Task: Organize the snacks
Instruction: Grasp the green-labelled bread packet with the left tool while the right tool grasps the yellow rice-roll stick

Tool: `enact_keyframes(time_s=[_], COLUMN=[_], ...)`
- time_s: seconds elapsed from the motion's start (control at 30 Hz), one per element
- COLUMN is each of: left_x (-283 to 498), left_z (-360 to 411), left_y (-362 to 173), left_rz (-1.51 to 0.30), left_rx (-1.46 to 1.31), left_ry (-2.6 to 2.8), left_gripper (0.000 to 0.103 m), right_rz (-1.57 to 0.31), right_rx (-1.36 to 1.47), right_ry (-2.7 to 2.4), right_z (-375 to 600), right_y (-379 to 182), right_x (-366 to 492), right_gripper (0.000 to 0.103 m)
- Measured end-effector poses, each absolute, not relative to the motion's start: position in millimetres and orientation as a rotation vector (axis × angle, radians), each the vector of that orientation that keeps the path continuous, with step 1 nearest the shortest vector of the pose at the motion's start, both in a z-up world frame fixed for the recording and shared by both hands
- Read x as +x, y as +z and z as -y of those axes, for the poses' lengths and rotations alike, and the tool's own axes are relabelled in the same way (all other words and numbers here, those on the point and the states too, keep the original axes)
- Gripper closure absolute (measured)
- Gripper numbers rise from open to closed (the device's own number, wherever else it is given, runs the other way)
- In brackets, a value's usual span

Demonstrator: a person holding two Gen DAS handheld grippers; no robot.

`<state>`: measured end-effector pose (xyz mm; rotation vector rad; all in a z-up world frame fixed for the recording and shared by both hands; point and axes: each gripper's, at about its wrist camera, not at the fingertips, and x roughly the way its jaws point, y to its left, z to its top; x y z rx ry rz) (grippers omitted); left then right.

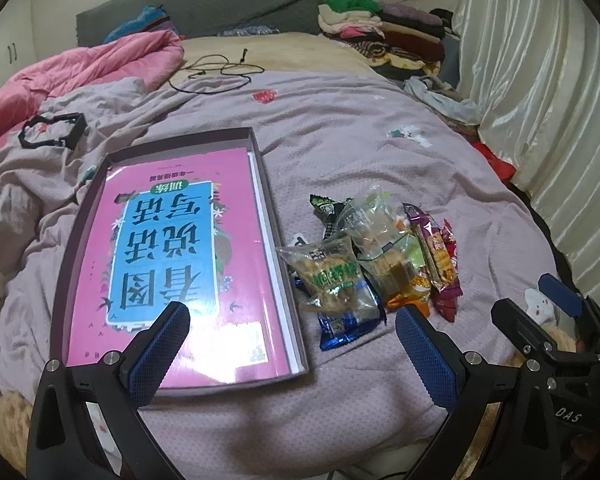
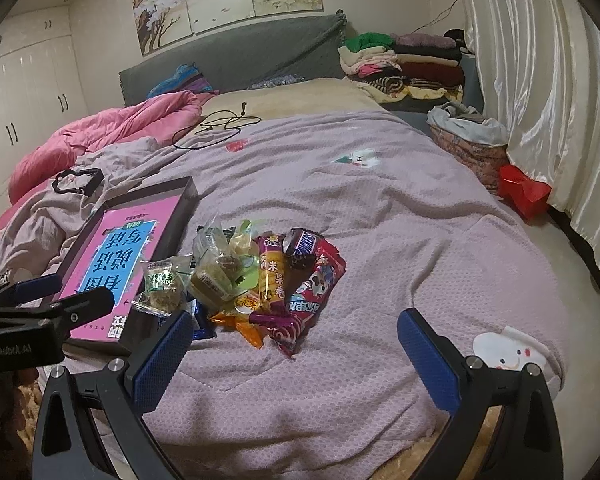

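A pile of wrapped snacks lies on the mauve bedspread, with a clear green-labelled packet nearest the box and a red packet on the right side. Left of the pile sits a shallow dark box holding a pink book. My left gripper hangs open over the box's near right corner, short of the pile. My right gripper is open just in front of the pile, nothing between its fingers. The right gripper also shows at the left wrist view's right edge.
A black plastic frame lies on the rumpled cover beyond the box. A pink duvet, a black cable, folded clothes and a red bag ring the bed. White curtains hang at right.
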<state>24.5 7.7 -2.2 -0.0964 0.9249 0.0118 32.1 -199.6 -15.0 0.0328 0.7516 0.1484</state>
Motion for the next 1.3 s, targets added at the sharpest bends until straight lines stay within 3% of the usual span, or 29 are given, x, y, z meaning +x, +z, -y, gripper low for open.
enact_keyframes(time_s=[0.17,0.37,0.47,0.67,0.9,1.1,1.17,1.3], left_x=[42.3,58.0,60.7,70.5,79.5,80.2,82.4,86.7], left_z=[-5.3,-0.3,3.1,13.3,22.0,23.4,22.6,22.0], left_y=[-1.5,-5.2,-9.9,-19.9,-30.0,-35.5,-36.6,-39.8], left_rz=[-0.943,-0.988,-1.007,-1.054,-1.100,-1.108,-1.110,-1.117], left_rx=[-0.074,-0.087,-0.088,-0.075,-0.052,-0.043,-0.049,-0.066], left_ry=[-0.009,-0.083,-0.108,-0.133,-0.116,-0.100,-0.101,-0.108], left_gripper=[0.001,0.027,0.030,0.050,0.050,0.051,0.053,0.055], right_rz=[-0.753,-0.756,-0.758,-0.766,-0.771,-0.805,-0.825,-0.856], right_rx=[0.016,0.015,0.024,0.023,-0.010,-0.038,-0.062,-0.079], right_ry=[0.164,0.167,0.164,0.163,0.176,0.239,0.259,0.277], right_z=[194.9,195.3,197.9,198.4,195.2,188.4,182.7,178.0], right_y=[-18.5,-20.5,-21.7,-25.4,-28.6,-34.7,-40.0,-48.5], right_x=[41.9,46.4,49.4,57.5,67.0,84.0,91.3,100.1], right_gripper=[0.001,0.001,0.001,0.001,0.003,0.028,0.043,0.060])
